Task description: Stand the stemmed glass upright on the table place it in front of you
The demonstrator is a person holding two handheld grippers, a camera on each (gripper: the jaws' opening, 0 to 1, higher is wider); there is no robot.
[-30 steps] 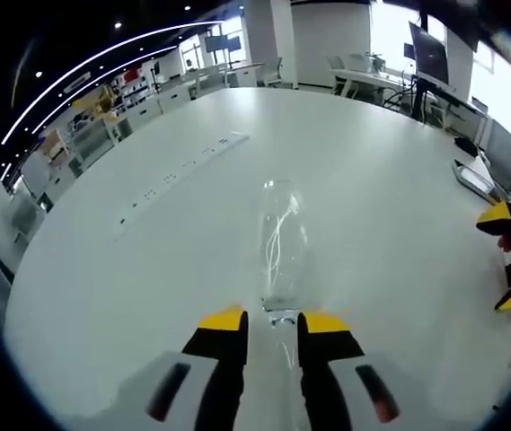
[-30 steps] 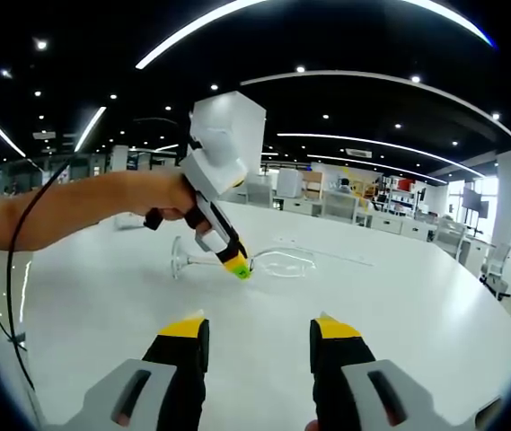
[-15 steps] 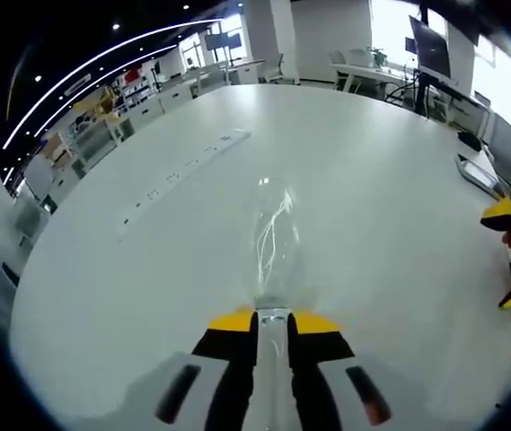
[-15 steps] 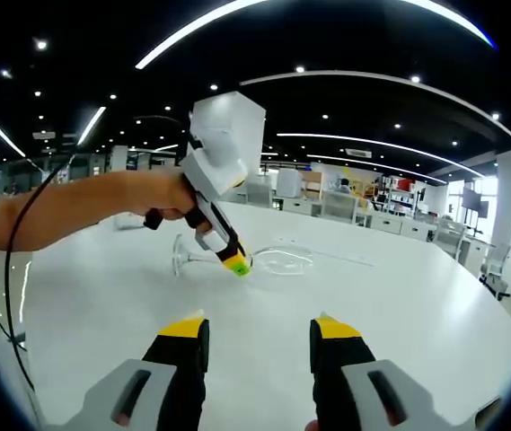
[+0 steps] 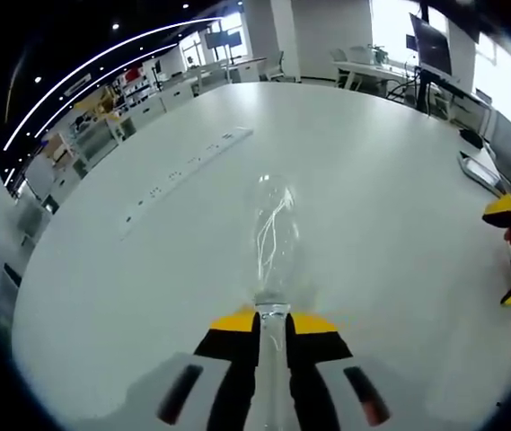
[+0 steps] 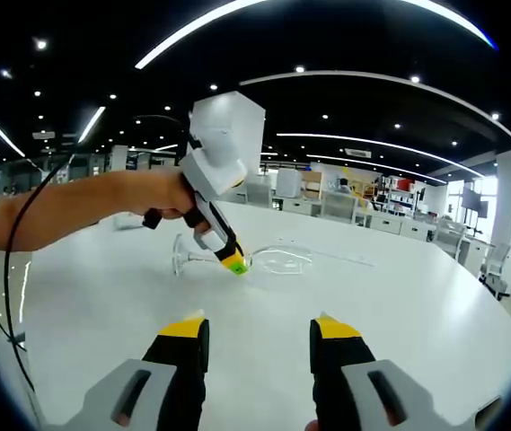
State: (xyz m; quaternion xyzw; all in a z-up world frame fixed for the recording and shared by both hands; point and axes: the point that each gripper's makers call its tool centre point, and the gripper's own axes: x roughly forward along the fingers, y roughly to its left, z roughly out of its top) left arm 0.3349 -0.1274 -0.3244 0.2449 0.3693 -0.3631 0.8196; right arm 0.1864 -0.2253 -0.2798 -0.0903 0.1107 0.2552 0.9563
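Left gripper (image 5: 271, 320): jaws drawn in on the stem of the stemmed glass (image 5: 274, 235), yellow tips pressed to either side of it just below the bowl. In the right gripper view the same tool (image 6: 233, 263) comes in from the left, held in a person's hand (image 6: 167, 199), tip down at the stem.

Stemmed glass (image 6: 248, 260): clear, lying on its side on the white table (image 5: 372, 197), foot toward the person, bowl pointing away. Whether it is lifted clear of the surface cannot be told.

Right gripper (image 6: 259, 338): jaws wide apart, holding nothing, hovering above the table, short of the glass.

Step in hand, judged: grasp made at the stem; righting not yet begun.

Next move, judged: raise and pivot the glass so the foot comes down flat, then set it before the person. Thin stem, smooth glass; a slip or twist in the jaws is the risk.

Beyond: power strip (image 5: 183, 170) set into the table; office desks and chairs well behind.
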